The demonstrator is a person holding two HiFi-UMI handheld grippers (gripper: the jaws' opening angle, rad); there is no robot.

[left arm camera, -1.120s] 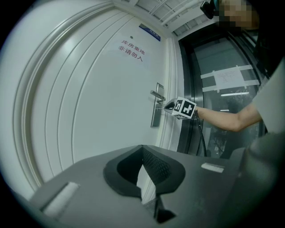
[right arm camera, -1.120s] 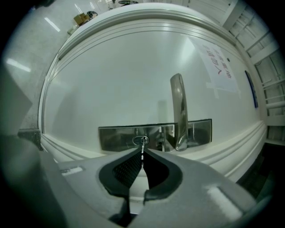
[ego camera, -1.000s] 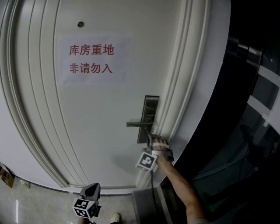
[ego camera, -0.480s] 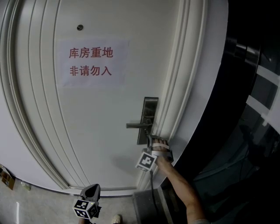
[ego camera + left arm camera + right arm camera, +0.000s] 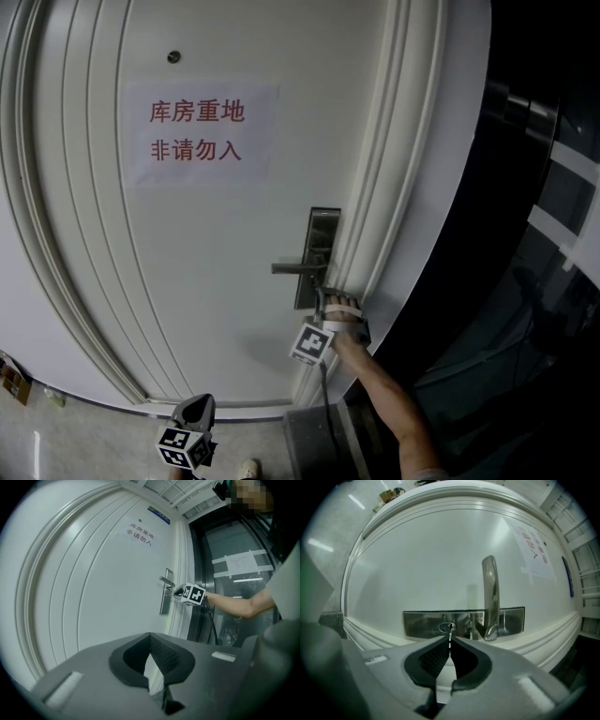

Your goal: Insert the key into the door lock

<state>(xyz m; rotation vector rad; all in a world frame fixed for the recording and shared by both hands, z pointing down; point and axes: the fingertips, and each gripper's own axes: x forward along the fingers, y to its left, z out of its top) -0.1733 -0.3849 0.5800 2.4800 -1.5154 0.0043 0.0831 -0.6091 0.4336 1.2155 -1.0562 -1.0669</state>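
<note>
A white door carries a steel lock plate [image 5: 320, 236] with a lever handle [image 5: 298, 268]. In the right gripper view the plate [image 5: 511, 618] lies across the picture, with the handle [image 5: 490, 592] and an oval keyhole [image 5: 446, 627]. My right gripper [image 5: 450, 640] is shut on a small metal key [image 5: 450, 633], whose tip sits at the keyhole. In the head view that gripper [image 5: 326, 294] points at the plate just below the handle. My left gripper [image 5: 194, 409] hangs low and away from the door, its jaws [image 5: 150, 635] shut and empty.
A paper sign [image 5: 199, 129] with red characters is stuck on the door below a peephole [image 5: 172, 56]. Curved white mouldings [image 5: 394, 187] frame the door. A dark glass panel [image 5: 534, 244] stands to the right. A shoe tip [image 5: 247, 466] shows on the tiled floor.
</note>
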